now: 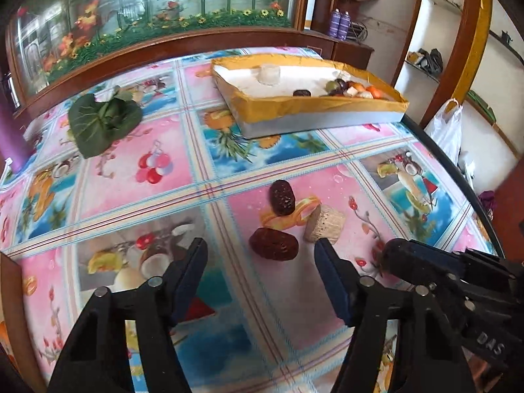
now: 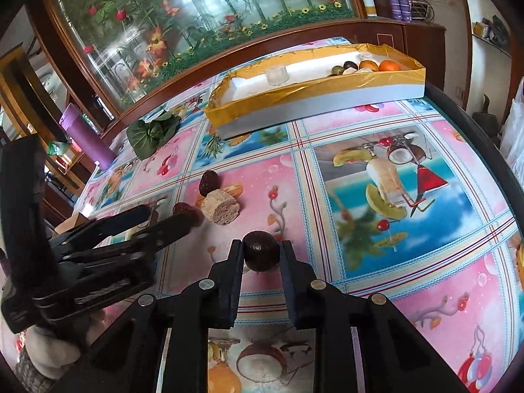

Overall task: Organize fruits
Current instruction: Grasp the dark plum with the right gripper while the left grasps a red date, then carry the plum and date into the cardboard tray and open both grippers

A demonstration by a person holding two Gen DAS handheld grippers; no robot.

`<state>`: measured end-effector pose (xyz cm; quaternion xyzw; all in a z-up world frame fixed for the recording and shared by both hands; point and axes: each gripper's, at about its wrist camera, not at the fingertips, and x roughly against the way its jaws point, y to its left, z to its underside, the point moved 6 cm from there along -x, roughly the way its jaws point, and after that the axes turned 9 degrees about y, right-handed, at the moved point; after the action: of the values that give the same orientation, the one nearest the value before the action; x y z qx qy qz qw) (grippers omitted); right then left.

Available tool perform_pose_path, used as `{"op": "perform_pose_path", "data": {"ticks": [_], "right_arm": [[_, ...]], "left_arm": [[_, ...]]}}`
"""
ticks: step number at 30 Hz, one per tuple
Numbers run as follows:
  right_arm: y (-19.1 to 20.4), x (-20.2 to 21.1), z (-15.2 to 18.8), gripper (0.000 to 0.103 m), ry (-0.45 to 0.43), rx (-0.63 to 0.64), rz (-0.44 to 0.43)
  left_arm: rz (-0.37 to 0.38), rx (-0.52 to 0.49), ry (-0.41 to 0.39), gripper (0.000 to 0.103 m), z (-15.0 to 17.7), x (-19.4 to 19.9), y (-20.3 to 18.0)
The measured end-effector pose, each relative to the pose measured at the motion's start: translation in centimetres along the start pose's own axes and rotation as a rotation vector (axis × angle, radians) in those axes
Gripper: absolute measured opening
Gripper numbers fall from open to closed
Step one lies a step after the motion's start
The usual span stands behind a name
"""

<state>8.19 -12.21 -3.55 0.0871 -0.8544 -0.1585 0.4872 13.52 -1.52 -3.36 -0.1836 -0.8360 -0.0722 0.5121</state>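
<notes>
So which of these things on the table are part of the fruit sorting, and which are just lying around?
Part of the job:
- dark round fruit in the right gripper
- two dark red dates
- tray holding fruit
- left gripper

Lying about:
- leafy green
- purple bottle
- bread piece

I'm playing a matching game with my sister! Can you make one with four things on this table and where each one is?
Things:
1. dark round fruit
2. oranges
3. green leafy vegetable
4. red date

Places:
A. in the gold-edged box
B. just ahead of the open left gripper
C. between the right gripper's fingers
D. alone on the tablecloth, far left

Pairs: 1-C, 2-A, 3-D, 4-B
</notes>
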Motion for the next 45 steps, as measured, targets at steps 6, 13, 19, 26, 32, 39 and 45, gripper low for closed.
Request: {"op": "perform_pose_path", "data": {"ticks": [6,13,19,26,32,39,45], "right_arm": [[0.0,0.0,0.0,0.024,-0.004,-0.001,0.000],[0.2,0.0,0.0,0.024,-0.007,-0.001,-0.038],[0.7,-0.1,0.1,0.024,-0.019,0.016,-0.035],[4.1,1.3,0.3,0.024,-0.047,0.103,-0.019],[13.9,2.4,1.0,0.024,-0.032,0.266,-0.115],[26.4,-0.8,4.5,0.025,0.082,0.456,-0.236],[34.2,-4.5,9.2,0.025,0.176,0.604,-0.271]], "left_arm": [[-0.043,-0.028,-0.003,0.031,0.1,-0.5,-0.7],[-0.002,0.050,-0.026,0.031,1.7,2.4,0.8],[0.016,0.117,-0.076,0.031,4.3,7.8,4.5],[-0.117,0.265,-0.117,0.031,10.3,15.0,15.1],[-0.256,0.465,-0.100,0.031,16.4,18.0,24.5],[-0.300,0.547,-0.068,0.032,20.8,17.8,28.3],[-0.259,0.554,-0.059,0.032,20.3,16.9,29.4]]}}
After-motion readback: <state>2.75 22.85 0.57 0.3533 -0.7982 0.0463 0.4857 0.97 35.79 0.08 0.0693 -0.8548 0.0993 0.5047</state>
